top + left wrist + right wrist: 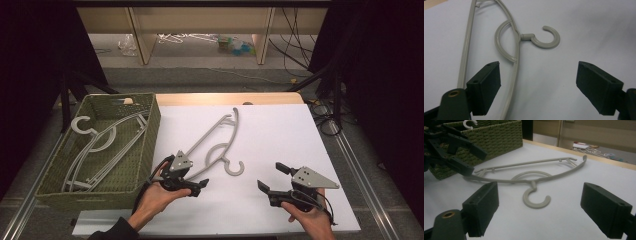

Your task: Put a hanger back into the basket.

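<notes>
A grey plastic hanger [212, 140] lies flat on the white table top, its hook [234, 167] toward me. My left gripper [199, 180] is open at the hanger's near end. In the left gripper view its jaws [539, 72] stand wide apart; the hanger's curved arm [516, 67] runs between them, close to the left jaw, and the hook [549, 40] lies ahead. My right gripper [272, 176] is open over bare table, right of the hook. From the right gripper [540, 188] the hanger [531, 163] lies ahead, the left gripper [472, 161] beyond it.
A green woven basket [150, 130] stands at the table's left and holds other grey hangers [100, 145]; it also shows as the basket [494, 137] in the right gripper view. The wooden table edge [225, 98] runs along the back. Shelving and cables are on the floor beyond.
</notes>
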Tool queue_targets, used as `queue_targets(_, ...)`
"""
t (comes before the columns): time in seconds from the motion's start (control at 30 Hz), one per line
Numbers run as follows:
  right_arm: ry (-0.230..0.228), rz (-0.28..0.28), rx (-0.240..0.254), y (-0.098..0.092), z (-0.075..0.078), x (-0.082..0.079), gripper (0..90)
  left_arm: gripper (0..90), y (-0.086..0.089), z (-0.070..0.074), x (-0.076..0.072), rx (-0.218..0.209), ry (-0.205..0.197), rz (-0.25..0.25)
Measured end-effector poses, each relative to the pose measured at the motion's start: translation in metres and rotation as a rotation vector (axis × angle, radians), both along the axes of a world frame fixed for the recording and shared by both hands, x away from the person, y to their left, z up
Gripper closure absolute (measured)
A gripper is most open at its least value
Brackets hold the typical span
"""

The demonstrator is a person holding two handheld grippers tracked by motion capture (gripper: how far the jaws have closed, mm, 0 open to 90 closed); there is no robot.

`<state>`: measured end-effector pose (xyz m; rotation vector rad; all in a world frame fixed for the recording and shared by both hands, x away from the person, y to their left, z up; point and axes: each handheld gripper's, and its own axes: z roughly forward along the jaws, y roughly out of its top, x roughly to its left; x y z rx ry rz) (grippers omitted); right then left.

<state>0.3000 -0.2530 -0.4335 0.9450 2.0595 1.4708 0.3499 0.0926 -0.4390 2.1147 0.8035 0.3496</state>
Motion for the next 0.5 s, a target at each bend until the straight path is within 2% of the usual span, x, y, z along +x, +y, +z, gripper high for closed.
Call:
queue_targets(0.07, -0.001, 0.006, 0.007, 0.000, 0.000, 0.000, 15.9, 20.7, -0.002, -0.002, 0.006, 0.053, -0.018, -0.013)
queue_targets(0.1, -0.009, 0.006, 0.017, 0.001, -0.001, 0.000, 15.9, 21.6, -0.004, -0.004, 0.009, 0.063, -0.004, -0.012)
queue_targets(0.13, -0.006, 0.002, -0.002, 0.000, 0.001, 0.000, 15.9, 21.8, -0.006, -0.006, 0.013, 0.077, 0.020, -0.013)
queue_targets(0.17, -0.004, 0.005, 0.000, 0.000, 0.001, -0.001, 15.9, 21.9, -0.008, -0.007, 0.016, 0.082, 0.030, -0.003)
queue_targets(0.2, -0.004, 0.007, -0.001, 0.000, 0.001, -0.001, 15.9, 22.6, -0.010, -0.008, 0.019, 0.104, 0.023, -0.002)
queue_targets(0.27, -0.003, 0.008, -0.001, 0.000, 0.001, -0.001, 15.9, 23.7, -0.014, -0.011, 0.026, 0.124, 0.052, 0.007)
queue_targets(0.3, -0.006, 0.008, 0.006, 0.000, 0.000, 0.000, 15.9, 23.9, -0.016, -0.013, 0.028, 0.117, 0.069, 0.020)
queue_targets(0.37, -0.005, 0.003, -0.002, 0.000, 0.001, 0.000, 15.9, 24.9, -0.018, -0.015, 0.033, 0.135, 0.096, 0.022)
queue_targets(0.43, -0.005, 0.007, 0.011, 0.000, 0.000, 0.000, 15.9, 25.7, -0.020, -0.016, 0.038, 0.178, 0.118, -0.004)
queue_targets(0.5, -0.005, 0.004, -0.003, 0.000, 0.001, 0.000, 15.9, 26.2, -0.021, -0.020, 0.043, 0.193, 0.139, 0.001)
